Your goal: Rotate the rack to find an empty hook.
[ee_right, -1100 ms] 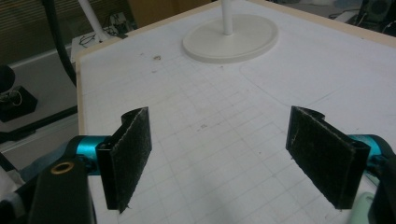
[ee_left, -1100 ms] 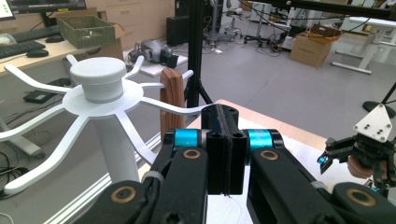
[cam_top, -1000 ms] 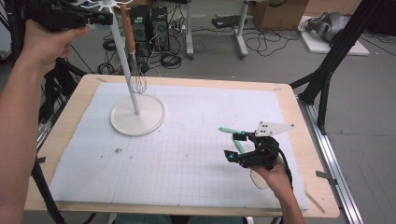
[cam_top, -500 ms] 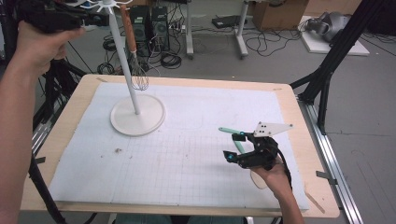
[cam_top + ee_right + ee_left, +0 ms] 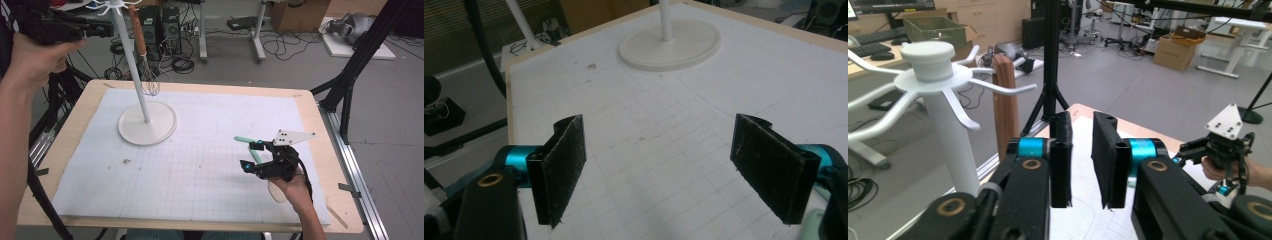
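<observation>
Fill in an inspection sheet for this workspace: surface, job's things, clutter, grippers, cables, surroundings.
Surface: white grid mat on a wooden table.
Job's things: whisk hangs on the white rack; green spatula lies on the mat.
Clutter: crumbs on the mat.
Grippers: left gripper raised by the rack top, jaws have just been opening, nothing between them; right gripper over the mat, jaws wide open, empty.
Cables: coils on the floor beyond the table.
Surroundings: cardboard box, black tripod.
</observation>
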The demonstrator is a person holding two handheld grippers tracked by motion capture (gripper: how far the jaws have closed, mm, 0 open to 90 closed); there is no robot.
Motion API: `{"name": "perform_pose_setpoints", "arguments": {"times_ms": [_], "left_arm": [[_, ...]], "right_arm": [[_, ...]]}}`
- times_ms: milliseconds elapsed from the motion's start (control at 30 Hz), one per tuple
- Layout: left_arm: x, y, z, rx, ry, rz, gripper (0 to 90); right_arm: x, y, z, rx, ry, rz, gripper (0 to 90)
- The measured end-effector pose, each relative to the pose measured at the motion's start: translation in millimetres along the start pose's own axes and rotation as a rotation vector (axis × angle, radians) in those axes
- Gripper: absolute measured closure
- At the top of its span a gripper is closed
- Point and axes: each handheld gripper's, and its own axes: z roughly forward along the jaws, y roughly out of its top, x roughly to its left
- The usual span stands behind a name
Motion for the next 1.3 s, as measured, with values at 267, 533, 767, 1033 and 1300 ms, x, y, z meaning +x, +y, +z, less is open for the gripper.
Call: {"name": "perform_pose_setpoints", "arguments": {"times_ms": [267, 533, 767, 1033, 1300], "left_arm": [[-8.5, -10.5, -2.4, 0.003, -0.009, 0.008, 71.8], [-16.8, -15.3, -4.7, -0.002, -0.019, 0.014, 67.6], [-25.2, -16.2, -4.2, -0.002, -0.034, 0.026, 63.9], [-31.3, -22.6, -3.8, 0.0, -0.04, 0.028, 57.3], [-38.1, -32.5, -3.2, 0.004, -0.051, 0.035, 51.6]], "right_arm": [[-1.2, -0.6, -0.4, -0.001, -0.009, 0.003, 20.7], [-1.1, -1.0, -1.2, -0.004, -0.019, 0.002, 20.6], [-2.2, -1.0, -2.3, -0.006, -0.026, 0.0, 20.7], [-3.4, -1.0, -5.1, -0.017, -0.035, 0.007, 20.7], [-4.3, -1.9, -7.1, -0.014, -0.041, 0.012, 20.7]]}}
